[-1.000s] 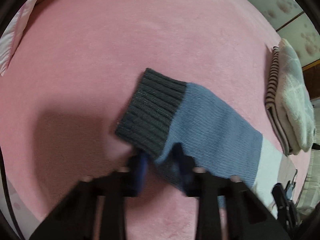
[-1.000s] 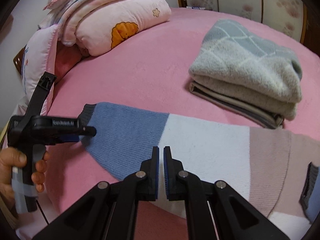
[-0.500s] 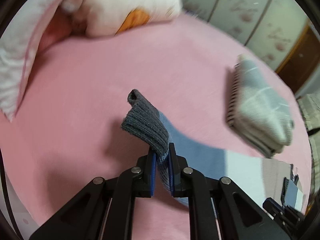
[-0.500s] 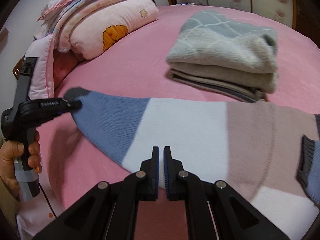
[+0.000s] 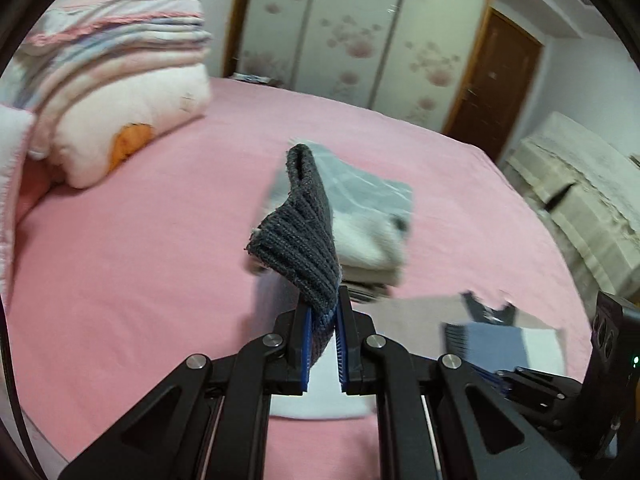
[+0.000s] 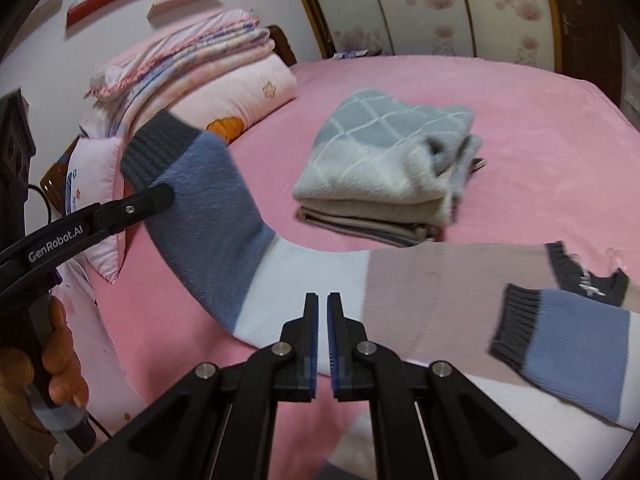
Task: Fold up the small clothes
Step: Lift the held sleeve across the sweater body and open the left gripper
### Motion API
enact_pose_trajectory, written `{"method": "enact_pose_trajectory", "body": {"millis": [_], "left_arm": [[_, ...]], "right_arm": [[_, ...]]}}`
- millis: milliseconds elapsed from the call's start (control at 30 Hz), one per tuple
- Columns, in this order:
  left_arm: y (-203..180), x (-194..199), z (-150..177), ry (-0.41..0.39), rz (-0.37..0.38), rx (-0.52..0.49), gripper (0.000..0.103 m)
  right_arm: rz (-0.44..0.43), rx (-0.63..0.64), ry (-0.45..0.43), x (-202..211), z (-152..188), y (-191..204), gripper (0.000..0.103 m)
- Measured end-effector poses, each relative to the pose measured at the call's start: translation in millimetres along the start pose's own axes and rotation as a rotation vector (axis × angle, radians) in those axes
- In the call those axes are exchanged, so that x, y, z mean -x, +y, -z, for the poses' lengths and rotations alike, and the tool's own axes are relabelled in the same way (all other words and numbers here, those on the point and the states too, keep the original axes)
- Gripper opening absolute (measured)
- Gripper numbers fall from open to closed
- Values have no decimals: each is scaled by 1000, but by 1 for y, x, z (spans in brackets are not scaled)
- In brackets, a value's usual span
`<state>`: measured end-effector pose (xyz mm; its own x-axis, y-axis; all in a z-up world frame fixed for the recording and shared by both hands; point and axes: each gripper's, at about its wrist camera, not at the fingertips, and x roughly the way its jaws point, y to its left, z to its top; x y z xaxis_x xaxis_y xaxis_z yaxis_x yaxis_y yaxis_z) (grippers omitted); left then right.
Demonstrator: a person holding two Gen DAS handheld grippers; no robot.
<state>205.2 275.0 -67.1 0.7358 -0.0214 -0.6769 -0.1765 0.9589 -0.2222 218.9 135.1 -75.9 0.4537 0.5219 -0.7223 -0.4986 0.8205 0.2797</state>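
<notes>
A small colour-block sweater (image 6: 400,280) in blue, white and dusty pink lies on the pink bed (image 6: 520,120). My left gripper (image 5: 324,316) is shut on the left sleeve's dark grey ribbed cuff (image 5: 298,236) and holds that sleeve (image 6: 208,216) lifted off the bed. In the right wrist view the left gripper (image 6: 160,198) pinches the cuff (image 6: 154,152) at the left. My right gripper (image 6: 323,304) is shut and empty, low over the sweater's white band. The other sleeve (image 6: 568,340) lies folded across the body.
A stack of folded grey and beige knits (image 6: 384,176) sits behind the sweater. Folded pink quilts and a pillow (image 6: 192,76) are piled at the bed's head. Wardrobe doors (image 5: 360,40) and a brown door stand beyond the bed.
My left gripper closed on the grey cuff and raised the sleeve off the bed, swinging it up and inward. The right gripper stayed shut over the sweater's front edge.
</notes>
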Motion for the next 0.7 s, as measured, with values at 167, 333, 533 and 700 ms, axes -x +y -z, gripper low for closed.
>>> {"method": "enact_pose_trajectory", "body": {"millis": [167,333,533,700], "left_arm": [[-49,-23,34,70,60,-26,8],[-82,-66,78,180,82,-24,8],[-122,-93,121,258,89,-66,8],[-150,-110,143,281,91,-121,29]], "right_arm": [[68,-4,1,22,24,-35,4],[149,-57,58,29,55,-80,4],[195,-174,96,37,88,-135,4],[198,-243,109,39,99,-156,4]]}}
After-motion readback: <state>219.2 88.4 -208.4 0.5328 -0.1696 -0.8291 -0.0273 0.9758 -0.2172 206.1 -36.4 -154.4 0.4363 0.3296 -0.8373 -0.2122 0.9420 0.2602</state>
